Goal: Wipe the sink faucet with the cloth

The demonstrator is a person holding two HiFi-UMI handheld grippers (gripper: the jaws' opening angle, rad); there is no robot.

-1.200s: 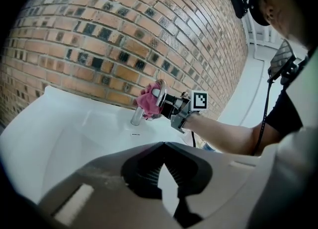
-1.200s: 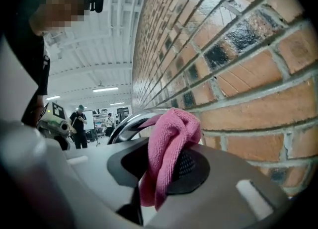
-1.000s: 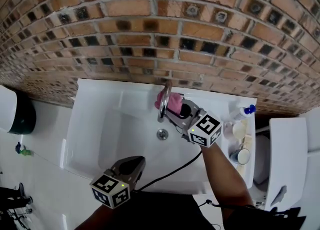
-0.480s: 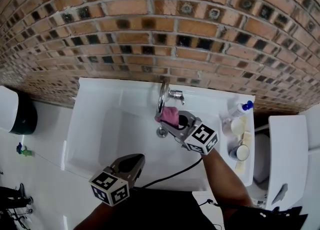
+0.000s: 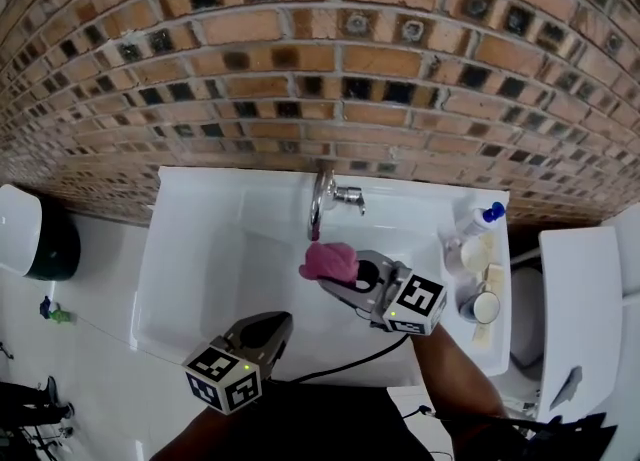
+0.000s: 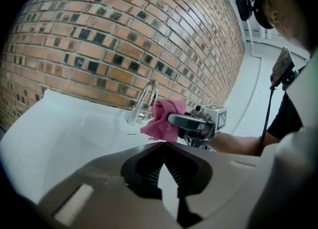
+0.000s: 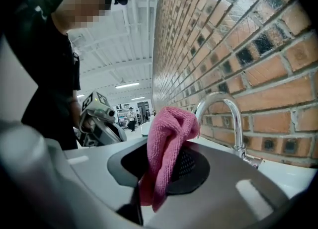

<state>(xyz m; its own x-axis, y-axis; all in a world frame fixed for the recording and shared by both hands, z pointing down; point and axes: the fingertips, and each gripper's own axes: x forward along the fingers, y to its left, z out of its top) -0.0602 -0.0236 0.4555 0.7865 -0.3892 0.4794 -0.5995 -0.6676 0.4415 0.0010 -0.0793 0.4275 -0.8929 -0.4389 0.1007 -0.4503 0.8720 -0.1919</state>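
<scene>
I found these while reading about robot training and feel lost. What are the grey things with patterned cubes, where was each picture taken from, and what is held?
No robot here: a person holds a two-jaw gripper in each hand; the patterned cubes belong to them. The head view comes from a camera on the person's head, looking down at a white sink under a brick wall. The other two come from cameras riding on each gripper, looking along its jaws. The right gripper is shut on a pink cloth, close to the chrome faucet. The left gripper is shut and empty, near the sink's front edge. A blue-capped bottle stands on the sink's right ledge.
</scene>
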